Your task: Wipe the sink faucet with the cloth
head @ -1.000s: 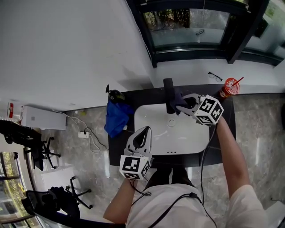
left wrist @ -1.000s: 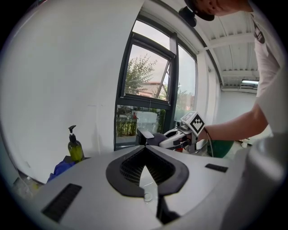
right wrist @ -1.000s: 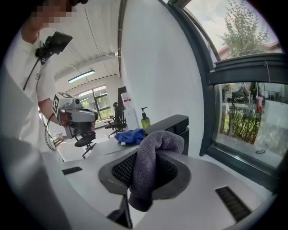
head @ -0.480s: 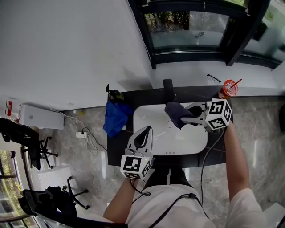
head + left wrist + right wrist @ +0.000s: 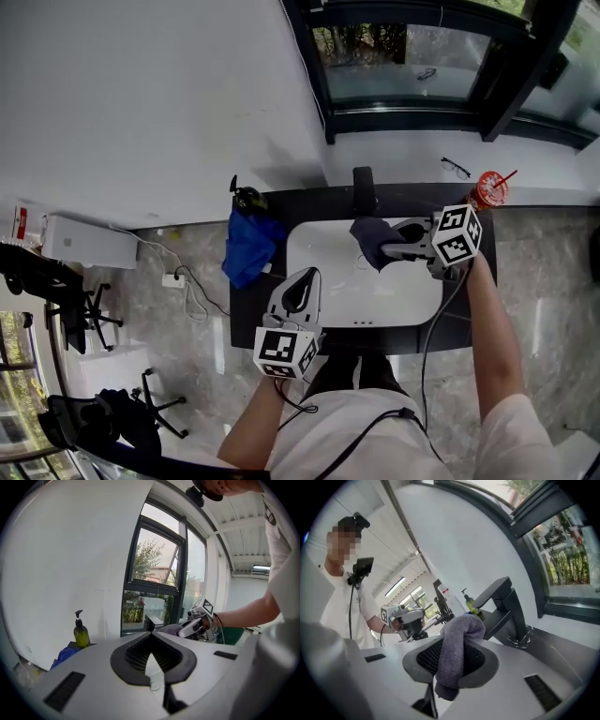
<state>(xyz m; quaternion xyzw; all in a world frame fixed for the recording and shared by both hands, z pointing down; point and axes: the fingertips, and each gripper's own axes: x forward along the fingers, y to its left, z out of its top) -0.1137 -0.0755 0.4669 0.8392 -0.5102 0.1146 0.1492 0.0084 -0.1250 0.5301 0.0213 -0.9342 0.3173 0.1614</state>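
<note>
Pinching plush grey cloth, right tool, angular faucet

- Right hand-held gripper has drawn back from the faucet, toward the person's right. It now sits over the right side of the sink.
- Cloth was pressed against the faucet's upright a second ago and hid its lower part. It has come away with the jaws and now hangs over the basin, in front of the faucet.
- Faucet now shows bare from top to base in the head view.
- Cloth seems clear of the faucet; the head view is too small to rule out a fold brushing the base.
- Most of the pull-back came in the first half second; since then, only a slight drift right.
</note>
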